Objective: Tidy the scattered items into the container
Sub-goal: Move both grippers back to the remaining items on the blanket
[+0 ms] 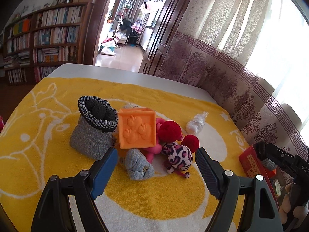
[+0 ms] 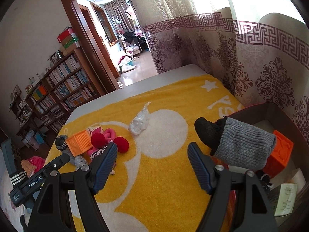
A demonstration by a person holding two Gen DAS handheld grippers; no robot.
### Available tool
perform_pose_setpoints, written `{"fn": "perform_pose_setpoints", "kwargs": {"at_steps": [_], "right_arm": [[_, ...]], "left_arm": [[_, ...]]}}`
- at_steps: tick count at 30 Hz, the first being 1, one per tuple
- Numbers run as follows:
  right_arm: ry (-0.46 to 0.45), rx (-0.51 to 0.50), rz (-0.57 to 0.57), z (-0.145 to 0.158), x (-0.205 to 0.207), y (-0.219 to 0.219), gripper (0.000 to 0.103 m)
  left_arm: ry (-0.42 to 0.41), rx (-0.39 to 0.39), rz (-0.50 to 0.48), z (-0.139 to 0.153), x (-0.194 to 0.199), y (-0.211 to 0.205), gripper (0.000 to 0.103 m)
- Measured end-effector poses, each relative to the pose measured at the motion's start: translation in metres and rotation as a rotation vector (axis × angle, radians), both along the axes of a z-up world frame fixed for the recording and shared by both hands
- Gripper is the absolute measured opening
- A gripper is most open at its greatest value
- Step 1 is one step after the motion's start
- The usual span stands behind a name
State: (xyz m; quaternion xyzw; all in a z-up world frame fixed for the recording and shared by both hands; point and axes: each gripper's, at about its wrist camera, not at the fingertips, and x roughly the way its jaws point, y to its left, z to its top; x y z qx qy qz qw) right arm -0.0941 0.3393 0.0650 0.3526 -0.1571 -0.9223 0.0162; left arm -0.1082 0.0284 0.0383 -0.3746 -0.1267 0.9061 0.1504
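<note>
Left wrist view: the left gripper (image 1: 156,159) is held with jaws spread and empty above a heap of toys, where a pink toy (image 1: 154,151) is largely hidden behind the orange block (image 1: 137,129). Only the right wrist view shows the container (image 2: 278,110), cut off at the right edge, with a grey sock (image 2: 243,145) draped over its rim beside the right gripper (image 2: 152,157), whose jaws are likewise parted and empty.
</note>
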Motion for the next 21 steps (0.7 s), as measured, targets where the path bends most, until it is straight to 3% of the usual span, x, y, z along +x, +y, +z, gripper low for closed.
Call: {"fn": "perform_pose_setpoints", "kwargs": {"at_steps": [8,21], "right_arm": [[-0.017,-0.013,-0.082,-0.008,-0.007,0.021,0.079],[-0.07,-0.095,-0.204,-0.023,-0.026,0.07,0.079]], "left_arm": [[-0.031,0.017,0.072,-0.01,-0.004,-0.028,0.084],[-0.054,0.005,0.087,-0.018,-0.007,-0.03,0.084]]}}
